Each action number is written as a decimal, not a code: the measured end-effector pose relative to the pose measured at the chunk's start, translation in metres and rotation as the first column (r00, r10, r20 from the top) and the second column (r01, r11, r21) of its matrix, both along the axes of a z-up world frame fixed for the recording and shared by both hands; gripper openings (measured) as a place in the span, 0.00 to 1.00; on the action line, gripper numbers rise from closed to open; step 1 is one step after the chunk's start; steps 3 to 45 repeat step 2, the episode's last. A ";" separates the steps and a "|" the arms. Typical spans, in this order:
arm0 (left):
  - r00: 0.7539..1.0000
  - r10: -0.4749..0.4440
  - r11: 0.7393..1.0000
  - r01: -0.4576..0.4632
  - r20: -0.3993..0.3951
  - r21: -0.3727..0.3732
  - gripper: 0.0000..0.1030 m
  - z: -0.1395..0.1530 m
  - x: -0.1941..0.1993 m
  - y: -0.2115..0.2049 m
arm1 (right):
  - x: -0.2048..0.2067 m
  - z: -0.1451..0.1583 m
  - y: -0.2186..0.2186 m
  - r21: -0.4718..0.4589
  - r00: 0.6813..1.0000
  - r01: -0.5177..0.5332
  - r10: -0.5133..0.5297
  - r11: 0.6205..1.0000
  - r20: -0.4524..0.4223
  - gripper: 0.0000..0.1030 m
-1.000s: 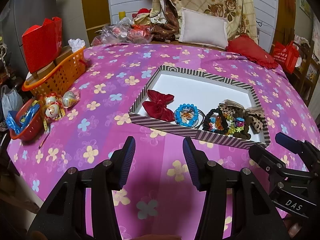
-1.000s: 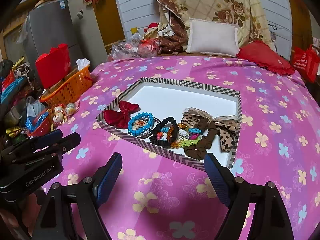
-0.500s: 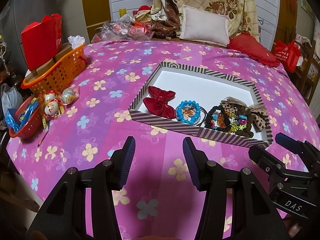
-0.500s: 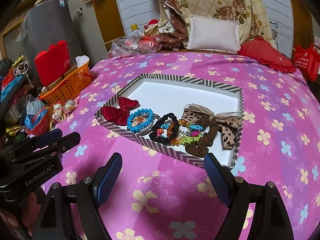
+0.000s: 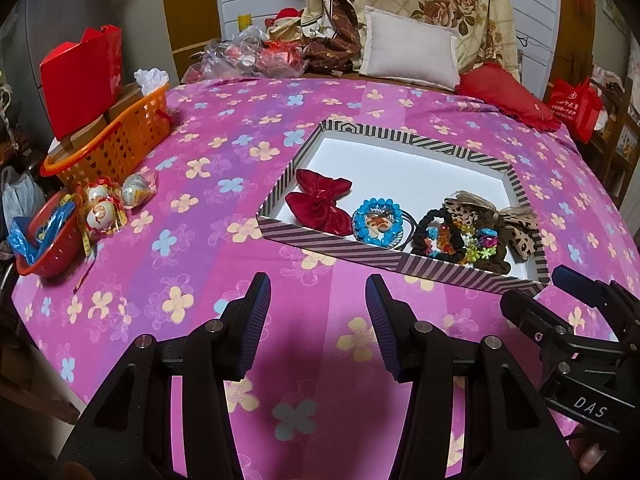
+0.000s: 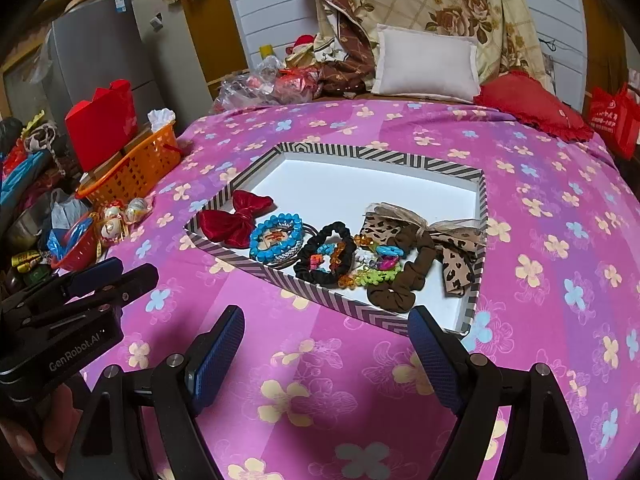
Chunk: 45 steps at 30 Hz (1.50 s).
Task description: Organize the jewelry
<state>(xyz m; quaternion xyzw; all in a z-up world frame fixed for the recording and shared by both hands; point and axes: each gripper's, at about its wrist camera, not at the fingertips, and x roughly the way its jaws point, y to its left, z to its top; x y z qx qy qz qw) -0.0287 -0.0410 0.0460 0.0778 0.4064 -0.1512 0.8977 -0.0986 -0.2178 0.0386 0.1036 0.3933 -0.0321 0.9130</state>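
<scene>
A striped-rim tray (image 5: 328,241) (image 6: 344,304) with a white floor lies on the pink flowered bedspread. Along its near side lie a red velvet bow (image 5: 320,204) (image 6: 234,218), a blue bead bracelet (image 5: 378,222) (image 6: 276,238), a black scrunchie with coloured beads (image 5: 440,236) (image 6: 326,258), a brown scrunchie (image 6: 404,284) and a leopard-print bow (image 5: 516,224) (image 6: 456,252). My left gripper (image 5: 318,308) is open and empty, short of the tray's near rim. My right gripper (image 6: 326,344) is open wide and empty, just before the tray's near corner.
An orange basket (image 5: 116,140) (image 6: 136,168) with a red box (image 5: 82,76) stands at the bed's left edge. A red bowl (image 5: 44,248) and wrapped ornaments (image 5: 104,208) lie near it. Pillows (image 5: 408,54) and bags are at the far end.
Both grippers have drawn back and risen slightly, so the tray sits a little farther off in both views. The jaws stay open and nothing in the tray has moved.
</scene>
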 end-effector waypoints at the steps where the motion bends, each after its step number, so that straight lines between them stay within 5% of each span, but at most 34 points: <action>1: 1.000 0.000 1.000 0.000 -0.001 0.001 0.48 -0.001 0.000 0.000 | 0.000 0.000 -0.002 0.001 1.000 0.002 -0.002 1.000 0.000 0.79; 45: 1.000 0.000 1.000 0.000 -0.005 0.001 0.48 -0.001 0.001 0.000 | -0.001 0.000 -0.005 0.002 1.000 0.006 -0.006 1.000 0.000 0.79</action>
